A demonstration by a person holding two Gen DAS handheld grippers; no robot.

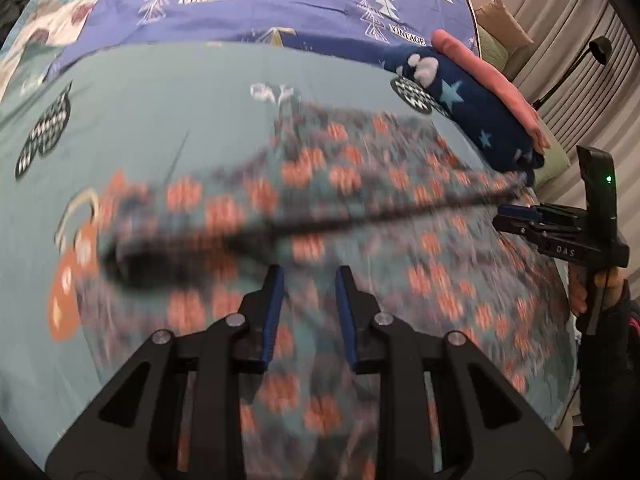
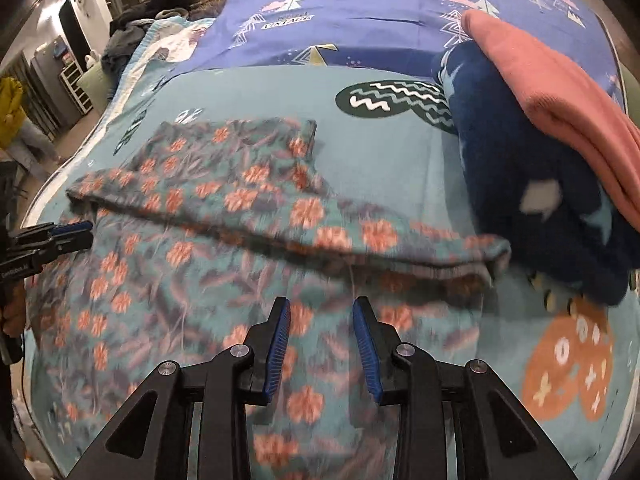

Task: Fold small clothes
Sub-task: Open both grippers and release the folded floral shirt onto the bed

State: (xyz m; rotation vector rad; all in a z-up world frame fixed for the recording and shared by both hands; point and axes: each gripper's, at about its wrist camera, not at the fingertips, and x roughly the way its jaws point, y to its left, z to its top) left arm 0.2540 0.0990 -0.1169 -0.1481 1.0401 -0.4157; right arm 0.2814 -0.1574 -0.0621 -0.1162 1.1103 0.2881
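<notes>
A teal garment with orange flowers point(image 1: 360, 208) lies on the teal bed sheet point(image 1: 160, 112), with its far part folded back over itself; it also shows in the right wrist view point(image 2: 224, 216). My left gripper point(image 1: 309, 276) is open and empty just above the cloth near its front; it shows at the left edge of the right wrist view point(image 2: 82, 234). My right gripper point(image 2: 320, 306) is open and empty above the cloth; it shows at the right of the left wrist view point(image 1: 505, 216). Both views are motion-blurred.
A stack of folded clothes, navy with stars point(image 2: 532, 184) under a pink one point(image 2: 552, 80), sits at the garment's right. A purple tree-print cover point(image 2: 360, 4) lies behind. A floor lamp point(image 1: 596, 50) and curtain stand right of the bed.
</notes>
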